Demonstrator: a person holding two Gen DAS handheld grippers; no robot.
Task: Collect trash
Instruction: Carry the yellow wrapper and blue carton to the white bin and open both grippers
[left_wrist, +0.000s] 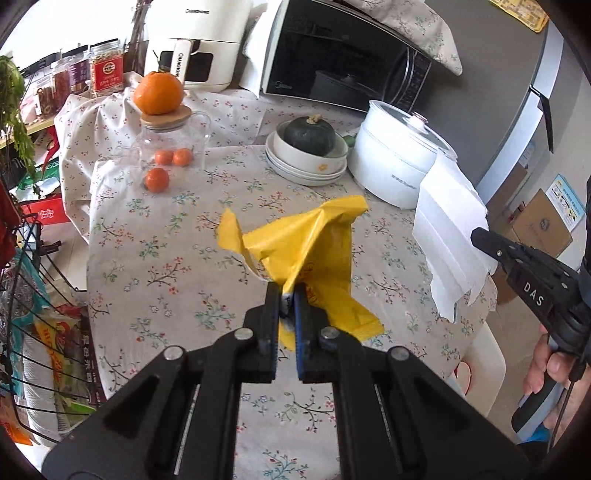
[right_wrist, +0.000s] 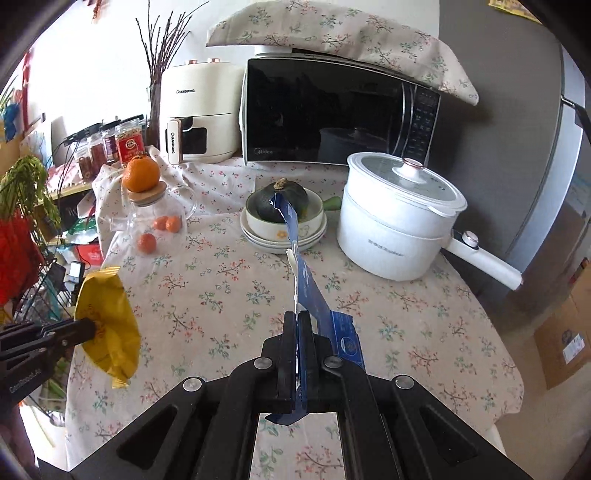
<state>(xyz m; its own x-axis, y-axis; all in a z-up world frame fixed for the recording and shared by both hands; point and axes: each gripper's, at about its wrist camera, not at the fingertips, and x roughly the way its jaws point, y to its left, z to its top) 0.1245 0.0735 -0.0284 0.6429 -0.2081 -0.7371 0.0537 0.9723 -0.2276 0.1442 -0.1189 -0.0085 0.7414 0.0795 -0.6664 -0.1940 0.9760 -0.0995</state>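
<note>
Left wrist view: the left gripper (left_wrist: 287, 291) is clamped on a crumpled yellow wrapper (left_wrist: 317, 240), held up off the floral tablecloth (left_wrist: 177, 266).
Right wrist view: the right gripper (right_wrist: 298, 317) is pinched tight on a flat blue wrapper (right_wrist: 308, 291) with a torn white edge; the strip rises from the jaws toward the bowls.
Cross-check: from the right wrist, the yellow wrapper hangs at the far left, over the table edge; from the left wrist, the right gripper's black body sits at the right edge with a hand (left_wrist: 554, 365) on its grip.
Done so far: both scraps appear lifted clear of the table, one per gripper.
Still left: I judge both still need dropping into a bin; no loose litter shows on the visible cloth.
Not trash, as I read it: oranges (left_wrist: 158, 92), glass jar (left_wrist: 173, 144), squash in stacked bowls (left_wrist: 308, 134), white pot (right_wrist: 399, 225), microwave (right_wrist: 332, 110).
Hidden or unclear: no bin is visible in either view; the near part of the table sits behind the gripper bodies; the printing on both wrappers is unreadable; the white folded sheets (left_wrist: 450, 236) beside the pot may be tissue, cannot tell.
</note>
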